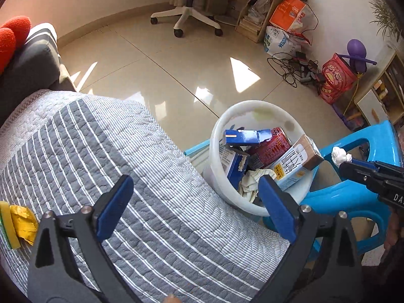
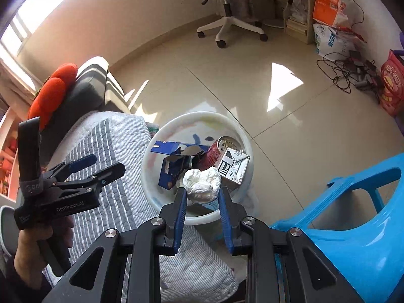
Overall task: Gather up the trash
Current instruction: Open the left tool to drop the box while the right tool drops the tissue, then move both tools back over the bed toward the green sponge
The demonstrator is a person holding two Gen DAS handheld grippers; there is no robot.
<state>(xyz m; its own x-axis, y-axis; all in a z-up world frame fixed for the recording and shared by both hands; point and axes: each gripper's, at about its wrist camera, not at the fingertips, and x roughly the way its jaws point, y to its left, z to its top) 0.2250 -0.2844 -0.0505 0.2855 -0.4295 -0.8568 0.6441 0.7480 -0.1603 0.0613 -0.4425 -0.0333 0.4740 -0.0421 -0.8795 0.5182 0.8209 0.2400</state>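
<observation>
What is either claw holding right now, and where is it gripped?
The right claw pinches a crumpled white tissue wad by its sides; the left claw holds nothing.

Crumpled white paper wad (image 2: 202, 185) between matt black-and-blue plastic tongs (image 2: 202, 199); ahead, glossy white plastic bin (image 2: 246, 151), shiny metal can (image 2: 222, 149), cardboard cartons; left, quilted cloth cover (image 1: 126, 151); polished tile floor (image 1: 176, 58).

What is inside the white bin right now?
The white bin holds a blue carton, a red can, a milk carton and crumpled paper; anything beneath them is hidden.
</observation>
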